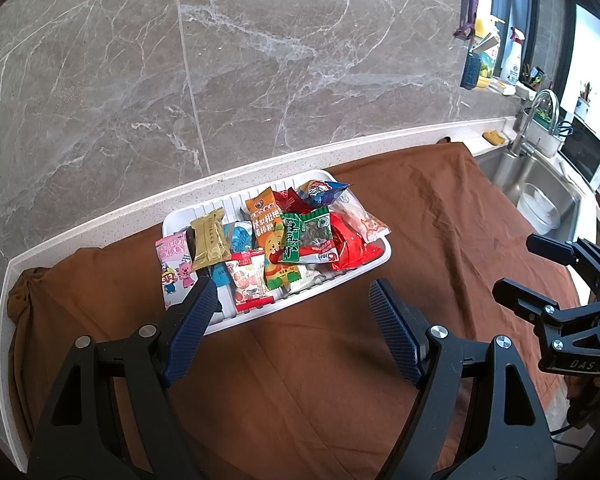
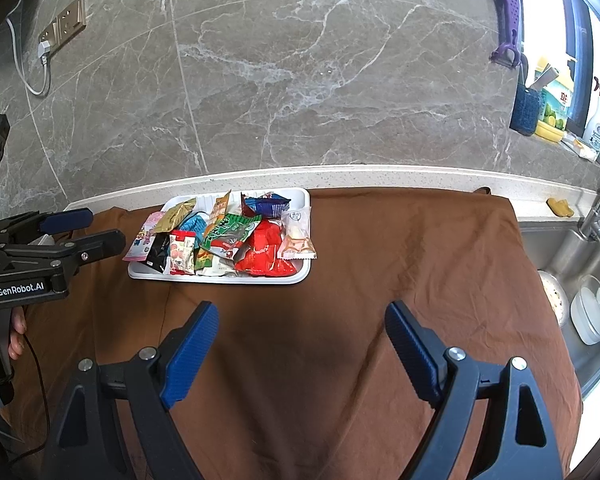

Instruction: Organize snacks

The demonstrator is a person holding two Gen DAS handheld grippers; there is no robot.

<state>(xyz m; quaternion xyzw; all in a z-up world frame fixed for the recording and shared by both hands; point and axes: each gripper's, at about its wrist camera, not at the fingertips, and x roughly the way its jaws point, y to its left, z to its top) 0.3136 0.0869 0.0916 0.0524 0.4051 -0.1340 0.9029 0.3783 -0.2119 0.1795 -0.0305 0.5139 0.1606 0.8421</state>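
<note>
Now both my left hand-held gripper [image 1: 290,322] and right hand-held gripper [image 2: 302,342] gape wide, empty. Snack packets [image 1: 284,240] lie heaped in the white tray [image 2: 300,277]; either just gathered or awaiting sorting.

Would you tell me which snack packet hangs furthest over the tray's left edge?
The pink cartoon packet: it sticks out past the white tray onto the brown cloth.

tray [image 1: 180,216]: white, ribbed | cloth [image 2: 380,260]: brown | wall [image 1: 260,60]: grey, white-veined marble | fingers [image 2: 192,348]: blue, ridged | gold packet [image 1: 209,238] | red packet [image 2: 264,252]
</note>
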